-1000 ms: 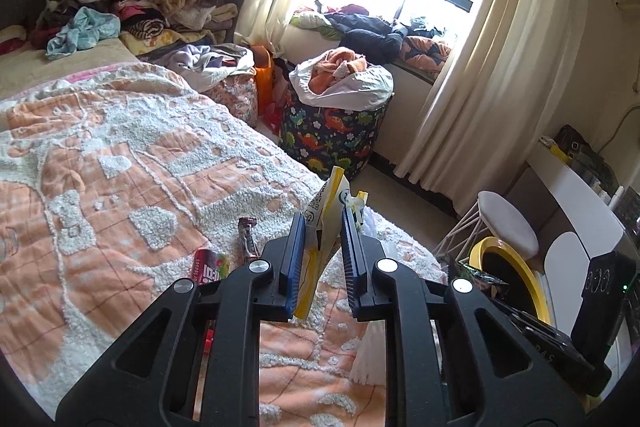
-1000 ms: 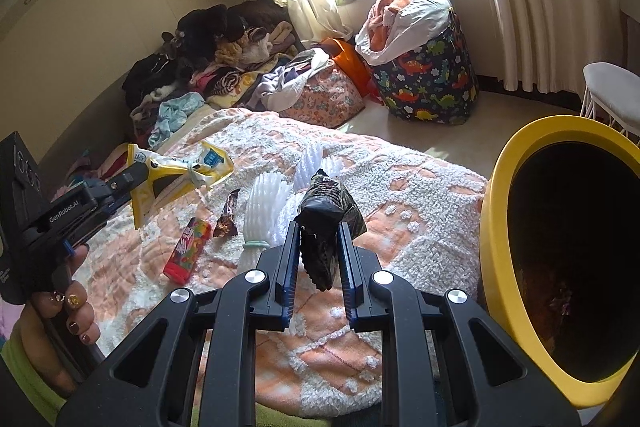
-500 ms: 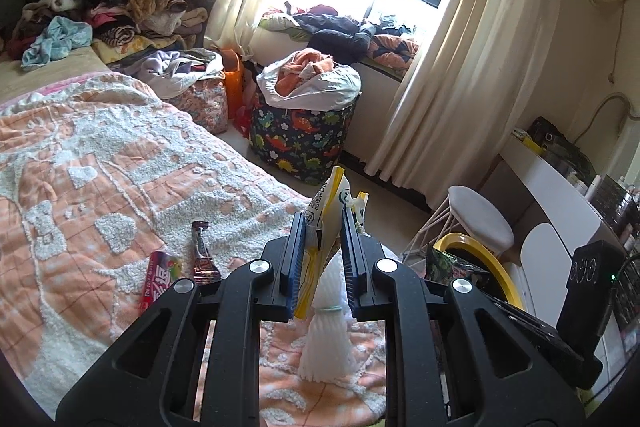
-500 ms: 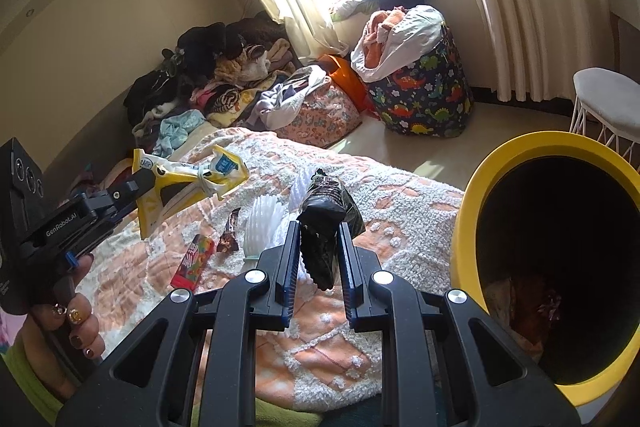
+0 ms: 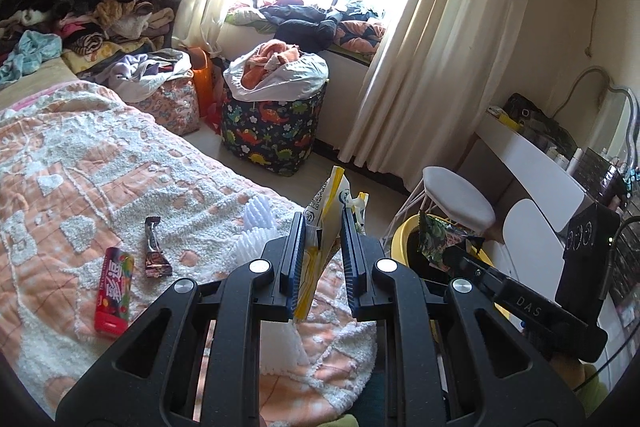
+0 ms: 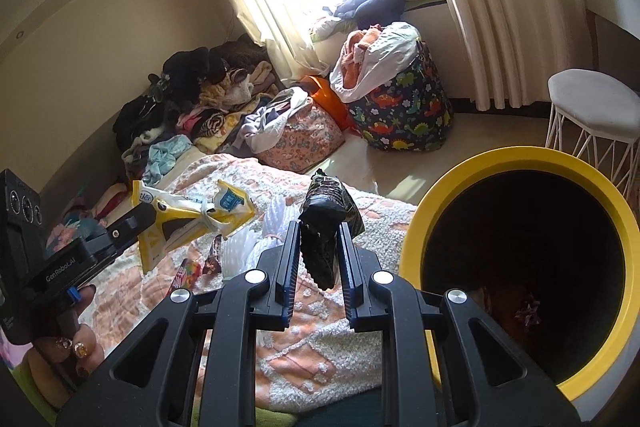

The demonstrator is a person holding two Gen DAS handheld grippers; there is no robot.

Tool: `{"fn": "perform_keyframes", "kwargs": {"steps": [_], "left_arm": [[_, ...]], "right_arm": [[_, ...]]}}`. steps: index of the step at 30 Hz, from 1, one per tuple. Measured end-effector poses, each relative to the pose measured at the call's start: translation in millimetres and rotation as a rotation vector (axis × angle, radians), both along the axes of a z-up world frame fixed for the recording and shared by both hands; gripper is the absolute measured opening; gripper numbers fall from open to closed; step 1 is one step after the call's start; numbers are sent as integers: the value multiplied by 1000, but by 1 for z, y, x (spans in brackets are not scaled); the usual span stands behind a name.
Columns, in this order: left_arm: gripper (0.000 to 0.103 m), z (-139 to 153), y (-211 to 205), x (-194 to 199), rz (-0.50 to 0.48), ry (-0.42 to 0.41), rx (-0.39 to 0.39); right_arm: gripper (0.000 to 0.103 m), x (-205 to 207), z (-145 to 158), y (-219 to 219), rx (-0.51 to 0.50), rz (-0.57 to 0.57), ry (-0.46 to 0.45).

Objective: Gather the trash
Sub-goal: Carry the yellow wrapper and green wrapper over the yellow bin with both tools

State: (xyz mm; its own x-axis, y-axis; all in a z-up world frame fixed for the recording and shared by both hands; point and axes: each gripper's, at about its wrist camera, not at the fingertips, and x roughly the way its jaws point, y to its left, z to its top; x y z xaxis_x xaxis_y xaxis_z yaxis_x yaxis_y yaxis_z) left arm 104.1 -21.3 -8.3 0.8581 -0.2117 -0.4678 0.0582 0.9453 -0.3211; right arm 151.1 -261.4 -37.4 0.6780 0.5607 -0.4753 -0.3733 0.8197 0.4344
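My left gripper (image 5: 321, 227) is shut on a yellow and white snack bag (image 5: 329, 211), held above the foot of the bed; the same yellow bag (image 6: 192, 217) shows in the right wrist view. My right gripper (image 6: 318, 227) is shut on a crumpled dark wrapper (image 6: 324, 227), just left of the yellow bin (image 6: 412, 227). The bin's rim (image 5: 402, 233) peeks out beyond the bed corner in the left wrist view, where the dark wrapper (image 5: 438, 237) hangs over it. On the blanket lie a red candy tube (image 5: 113, 291), a brown bar wrapper (image 5: 155, 249) and white plastic pieces (image 5: 254, 227).
A dinosaur-print hamper (image 5: 272, 131) full of clothes stands by the window, and a white stool (image 5: 456, 199) stands behind the bin. Clothes are piled at the head of the bed (image 5: 80, 11). A white desk (image 5: 532, 163) runs along the right wall.
Both grippers moved right and a little up toward the bin, each still holding its piece. The bin's opening now fills more of the right wrist view.
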Motion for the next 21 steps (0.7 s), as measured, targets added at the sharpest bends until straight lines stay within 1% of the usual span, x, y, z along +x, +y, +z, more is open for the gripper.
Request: {"fn": "perform_keyframes", "kwargs": {"steps": [15,21], "left_arm": [[12,-1,-29,5,-70,6,32],[12,-2,-41,6,-93,9,42]], "right_arm": [[18,10,1,-48,44,-107,3],[18,14,-1,-66,40,-151,6]]}}
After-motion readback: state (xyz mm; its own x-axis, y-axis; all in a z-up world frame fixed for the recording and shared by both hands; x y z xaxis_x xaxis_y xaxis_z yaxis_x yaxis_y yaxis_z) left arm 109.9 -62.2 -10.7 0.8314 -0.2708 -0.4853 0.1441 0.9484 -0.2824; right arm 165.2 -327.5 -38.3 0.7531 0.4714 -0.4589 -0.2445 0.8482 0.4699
